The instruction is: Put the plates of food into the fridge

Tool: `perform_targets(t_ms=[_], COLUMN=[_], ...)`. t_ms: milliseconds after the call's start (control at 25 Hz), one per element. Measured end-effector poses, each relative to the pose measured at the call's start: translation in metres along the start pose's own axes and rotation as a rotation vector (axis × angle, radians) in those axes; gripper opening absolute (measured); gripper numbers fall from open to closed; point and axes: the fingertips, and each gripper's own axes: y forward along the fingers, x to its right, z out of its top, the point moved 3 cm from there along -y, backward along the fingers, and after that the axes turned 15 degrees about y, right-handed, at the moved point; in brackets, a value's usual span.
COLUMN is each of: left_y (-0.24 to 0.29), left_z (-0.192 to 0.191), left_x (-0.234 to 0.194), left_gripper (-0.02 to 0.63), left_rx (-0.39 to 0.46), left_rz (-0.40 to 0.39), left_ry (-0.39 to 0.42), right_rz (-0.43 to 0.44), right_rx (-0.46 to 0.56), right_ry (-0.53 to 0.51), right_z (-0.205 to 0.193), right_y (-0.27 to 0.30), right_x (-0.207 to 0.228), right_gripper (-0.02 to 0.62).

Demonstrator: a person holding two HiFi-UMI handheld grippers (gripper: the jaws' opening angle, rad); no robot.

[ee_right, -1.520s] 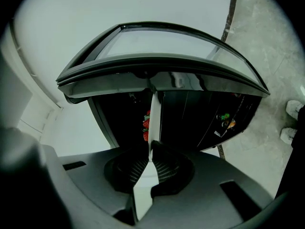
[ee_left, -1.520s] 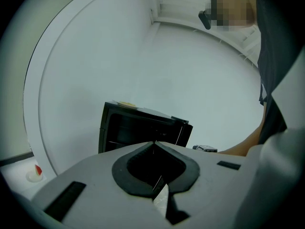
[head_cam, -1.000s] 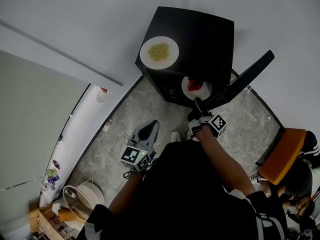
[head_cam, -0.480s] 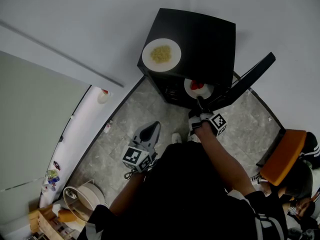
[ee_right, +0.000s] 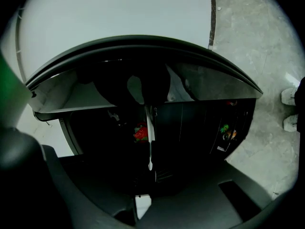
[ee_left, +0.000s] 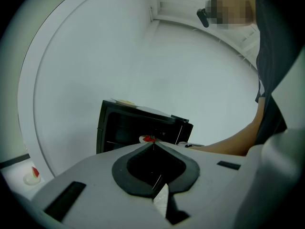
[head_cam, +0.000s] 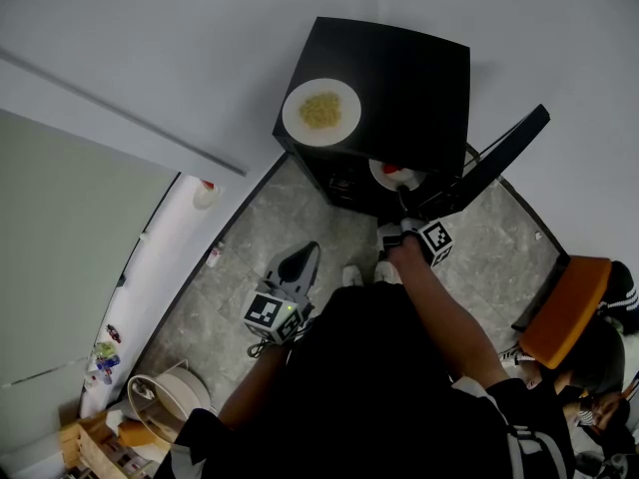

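Observation:
A black mini fridge (head_cam: 384, 98) stands against the wall with its door (head_cam: 496, 158) swung open to the right. On its top sits a white plate of yellow food (head_cam: 320, 112). A second white plate with red food (head_cam: 392, 175) is halfway inside the fridge opening, and my right gripper (head_cam: 403, 206) is shut on its near rim. In the right gripper view the plate (ee_right: 149, 128) shows edge-on in the dark interior, with the red food (ee_right: 140, 133) to its left. My left gripper (head_cam: 297, 265) hangs low over the floor, shut and empty; its tips (ee_left: 153, 144) meet.
An orange chair (head_cam: 564, 307) and a seated person are at the right. A round white stand (head_cam: 165, 392) and a wooden crate are at the lower left. A white ledge (head_cam: 165, 257) along the left wall carries small items. The floor is grey stone.
The right gripper has pushed the plate of red food farther into the fridge, so less of it shows. The left gripper has stayed about where it was.

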Motion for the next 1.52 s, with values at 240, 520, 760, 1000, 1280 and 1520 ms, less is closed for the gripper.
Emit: perform_targets(t_ms=[240, 520, 760, 1000, 1280, 1520], left_y=[0.003, 0.006, 0.009, 0.012, 0.014, 0.013], left_z=[0.0, -0.002, 0.001, -0.002, 0.0, -0.002], left_x=[-0.002, -0.007, -0.006, -0.009, -0.005, -0.003], left_gripper=[0.023, 0.023, 0.023, 0.023, 0.021, 0.021], left_rx=[-0.004, 0.001, 0.005, 0.005, 0.011, 0.011], left_rz=[-0.007, -0.003, -0.012, -0.007, -0.005, 0.033], left_ry=[-0.006, -0.015, -0.025, -0.02, -0.035, -0.05], right_rz=[0.009, 0.002, 0.0, 0.004, -0.04, -0.057], right_rx=[0.033, 0.047, 0.071, 0.079, -0.025, -0.059], right_ry=[0.012, -0.024, -0.064, -0.044, -0.239, -0.261], right_z=[0.001, 0.005, 0.01, 0.012, 0.004, 0.008], right_y=[0.007, 0.014, 0.018, 0.018, 0.002, -0.023], right_x=[-0.002, -0.006, -0.01, -0.008, -0.015, -0.01], right_gripper=[0.031, 0.031, 0.031, 0.031, 0.037, 0.037])
